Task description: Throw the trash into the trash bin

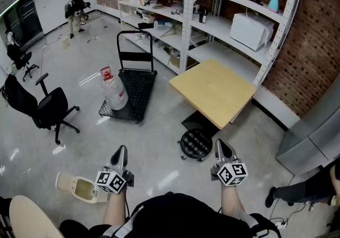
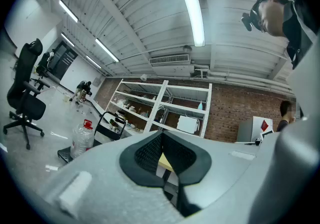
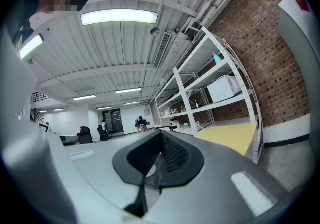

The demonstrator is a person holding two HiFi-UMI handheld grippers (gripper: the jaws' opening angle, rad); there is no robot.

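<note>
**Entry: trash disposal, opening stage**

- Progress: nothing is seen to have been done yet. No trash is held and none can be seen in the bin. The picking up, the carrying and the dropping are all judged to remain.
- Left claw point(image 1: 121, 152): held low in front of the body, jaws closed together with nothing between them (only the room is seen past the pads in its own view point(image 2: 161, 134)).
- Right claw point(image 1: 222, 144): likewise low, jaws pressed together and empty, as its own view point(image 3: 161, 134) shows.
- Trash bin point(image 1: 78, 194): a cream bin with its lid open, set on the floor just beside the left claw, on that claw's outer side.
- Trash: not marked with certainty. The likeliest candidate is judged to be the large clear bottle point(image 1: 113, 92) with a red cap, stood on the black cart point(image 1: 135, 93), well apart from both claws and straight ahead of the left one.
- Other items: yellow bench point(image 1: 215, 91), bare; black stool point(image 1: 196, 144) near the right claw; office chair point(image 1: 48, 108).
</note>
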